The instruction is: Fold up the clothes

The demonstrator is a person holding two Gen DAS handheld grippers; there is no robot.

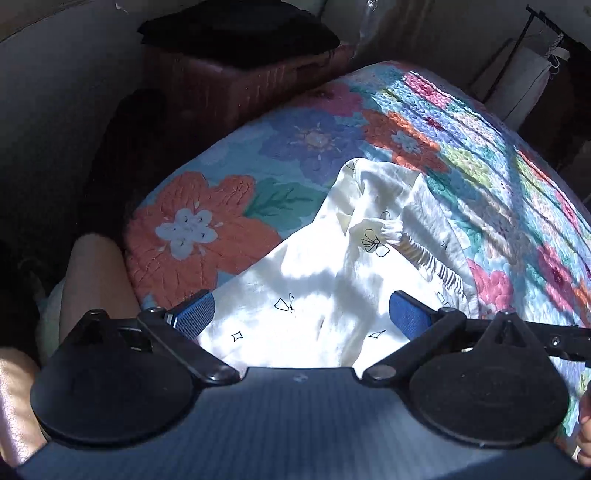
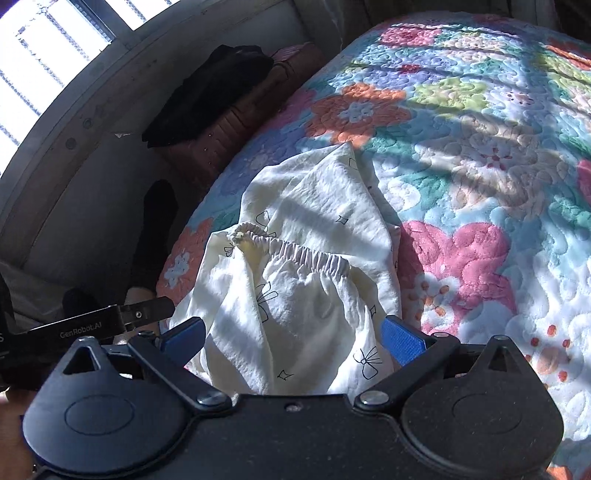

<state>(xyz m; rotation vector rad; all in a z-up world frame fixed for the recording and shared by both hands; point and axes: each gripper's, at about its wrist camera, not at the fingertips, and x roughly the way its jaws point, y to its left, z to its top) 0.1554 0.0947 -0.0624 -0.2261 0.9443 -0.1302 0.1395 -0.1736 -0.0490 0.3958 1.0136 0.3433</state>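
Observation:
A cream garment (image 1: pixel 317 288) with small black bow prints and a gathered elastic waistband (image 1: pixel 428 258) lies rumpled on a flowered quilt (image 1: pixel 207 221). My left gripper (image 1: pixel 301 314) is open, its blue pads just above the garment's near part, holding nothing. In the right wrist view the same garment (image 2: pixel 310 266) lies partly folded over, its elastic waistband (image 2: pixel 295 249) across the middle. My right gripper (image 2: pixel 293 338) is open above the garment's near edge, empty. The left gripper's black arm (image 2: pixel 92 325) shows at the left there.
The quilted bed (image 2: pixel 480 184) stretches far and right. A brown woven basket (image 1: pixel 258 81) with a black cloth (image 1: pixel 236 29) on top stands beside the bed at the back left. A person's bare leg (image 1: pixel 92 277) is at the bed's left edge. A window (image 2: pixel 44 48) is behind.

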